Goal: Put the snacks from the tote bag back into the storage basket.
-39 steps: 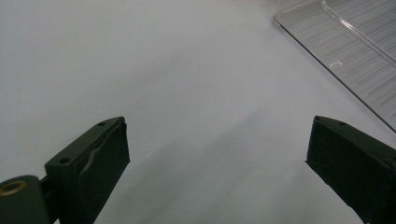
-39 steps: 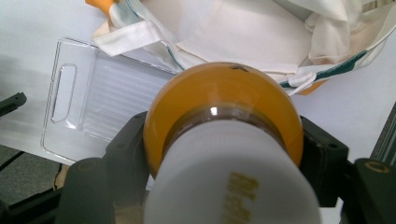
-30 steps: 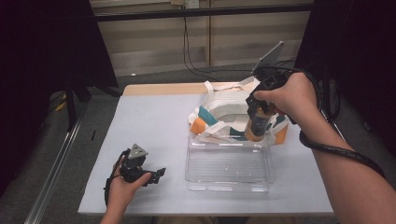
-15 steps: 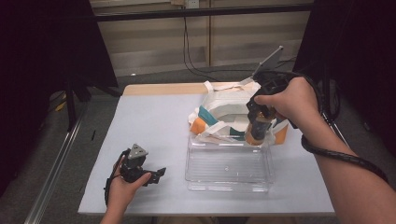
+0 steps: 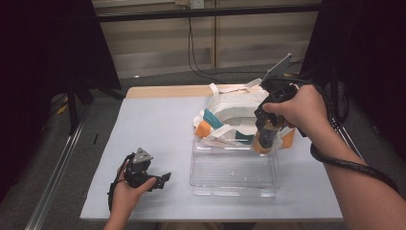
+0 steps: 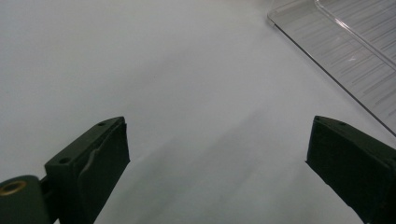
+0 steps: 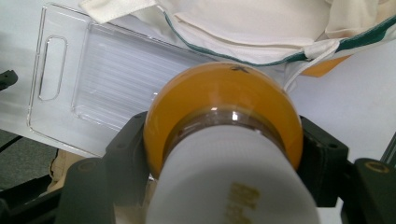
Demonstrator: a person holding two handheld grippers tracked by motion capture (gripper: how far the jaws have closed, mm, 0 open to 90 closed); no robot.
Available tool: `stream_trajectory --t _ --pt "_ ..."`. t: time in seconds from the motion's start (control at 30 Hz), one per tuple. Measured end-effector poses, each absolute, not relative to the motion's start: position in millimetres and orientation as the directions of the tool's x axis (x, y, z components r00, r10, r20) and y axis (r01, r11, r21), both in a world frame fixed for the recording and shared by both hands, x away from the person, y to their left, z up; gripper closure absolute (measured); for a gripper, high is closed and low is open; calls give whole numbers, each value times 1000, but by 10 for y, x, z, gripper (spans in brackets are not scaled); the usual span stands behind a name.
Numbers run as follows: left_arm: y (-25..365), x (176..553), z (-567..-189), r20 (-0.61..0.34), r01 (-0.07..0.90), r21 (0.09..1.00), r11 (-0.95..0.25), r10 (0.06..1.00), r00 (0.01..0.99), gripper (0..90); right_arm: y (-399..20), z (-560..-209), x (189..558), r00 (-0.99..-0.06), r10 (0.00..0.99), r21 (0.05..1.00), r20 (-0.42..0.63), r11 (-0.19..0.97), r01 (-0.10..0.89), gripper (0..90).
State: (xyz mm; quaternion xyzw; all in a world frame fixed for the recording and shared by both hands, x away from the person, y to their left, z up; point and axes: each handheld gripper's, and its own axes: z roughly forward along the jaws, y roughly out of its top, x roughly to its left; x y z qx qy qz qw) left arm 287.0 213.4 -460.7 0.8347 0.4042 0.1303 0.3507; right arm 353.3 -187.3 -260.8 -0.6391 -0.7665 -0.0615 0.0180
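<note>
The right gripper [image 5: 266,139] clenched an orange bottle [image 7: 219,112] (white label, bottom end down) over the clear tray's [image 5: 234,175] far edge, beside the bag [image 5: 230,112]. The left gripper [image 5: 160,179] rested released near the table's [image 5: 158,120] near-left corner.
</note>
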Motion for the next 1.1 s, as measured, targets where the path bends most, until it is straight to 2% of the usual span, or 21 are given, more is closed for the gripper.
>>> stream_trajectory --t 1.1 --pt "2134 2871 -4617 -64 586 686 -431 766 639 54 -2000 -2926 3563 -128 987 35 101 125 992 305"
